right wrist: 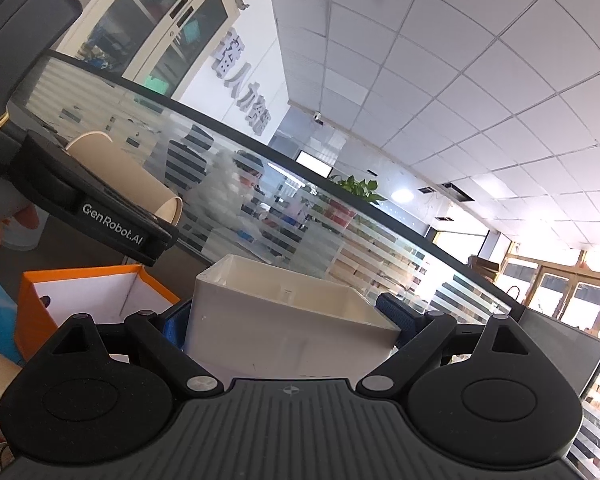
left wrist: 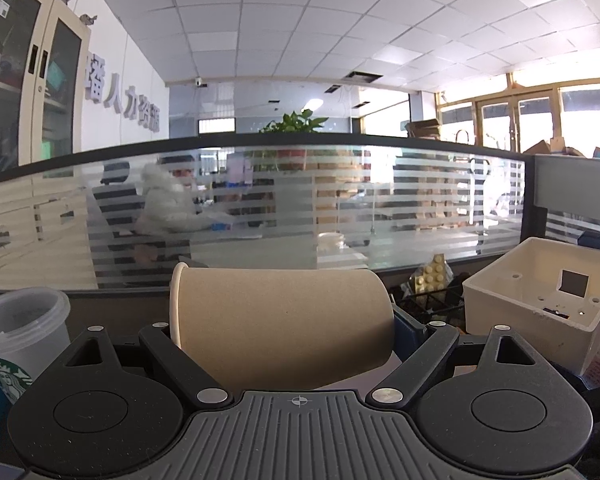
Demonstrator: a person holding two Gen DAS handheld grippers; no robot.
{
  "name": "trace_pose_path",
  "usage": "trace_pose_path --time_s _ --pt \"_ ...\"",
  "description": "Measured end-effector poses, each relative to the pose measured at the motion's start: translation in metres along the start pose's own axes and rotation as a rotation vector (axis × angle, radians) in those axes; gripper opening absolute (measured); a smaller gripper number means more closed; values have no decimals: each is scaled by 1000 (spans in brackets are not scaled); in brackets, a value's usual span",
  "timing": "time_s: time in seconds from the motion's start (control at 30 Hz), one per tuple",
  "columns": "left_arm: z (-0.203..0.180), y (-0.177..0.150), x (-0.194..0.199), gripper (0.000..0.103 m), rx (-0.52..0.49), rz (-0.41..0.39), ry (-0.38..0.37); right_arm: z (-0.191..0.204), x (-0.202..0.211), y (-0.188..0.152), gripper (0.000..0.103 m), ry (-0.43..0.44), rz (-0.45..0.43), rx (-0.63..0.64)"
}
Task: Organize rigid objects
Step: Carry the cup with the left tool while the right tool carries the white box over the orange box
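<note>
The paper cup [left wrist: 280,320] lies sideways between the fingers of the left gripper [left wrist: 288,332], which pinch it at rim and base, probably so that it can be carried. Its long axis runs across the view and its mouth points left. The right gripper [right wrist: 292,320] clamps the white box [right wrist: 284,312], open side up, perhaps to receive the cup. An orange box [right wrist: 96,296] stands beside.

paper cup [left wrist: 284,320]: matt brown paper | box [right wrist: 284,320]: smooth white plastic
</note>
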State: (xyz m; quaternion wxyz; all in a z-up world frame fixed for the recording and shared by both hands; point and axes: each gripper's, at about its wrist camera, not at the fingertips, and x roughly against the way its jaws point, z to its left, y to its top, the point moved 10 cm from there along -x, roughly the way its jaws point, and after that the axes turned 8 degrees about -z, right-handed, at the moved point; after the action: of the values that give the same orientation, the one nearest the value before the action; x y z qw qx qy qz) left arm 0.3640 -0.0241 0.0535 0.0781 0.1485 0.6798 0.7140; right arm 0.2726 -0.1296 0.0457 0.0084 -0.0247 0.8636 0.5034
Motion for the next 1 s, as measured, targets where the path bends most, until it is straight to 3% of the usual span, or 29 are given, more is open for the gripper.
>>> trace_pose_path --time_s 1.0 --pt "-2 -68 -53 88 5 133 10 10 -63 -30 91 30 94 4"
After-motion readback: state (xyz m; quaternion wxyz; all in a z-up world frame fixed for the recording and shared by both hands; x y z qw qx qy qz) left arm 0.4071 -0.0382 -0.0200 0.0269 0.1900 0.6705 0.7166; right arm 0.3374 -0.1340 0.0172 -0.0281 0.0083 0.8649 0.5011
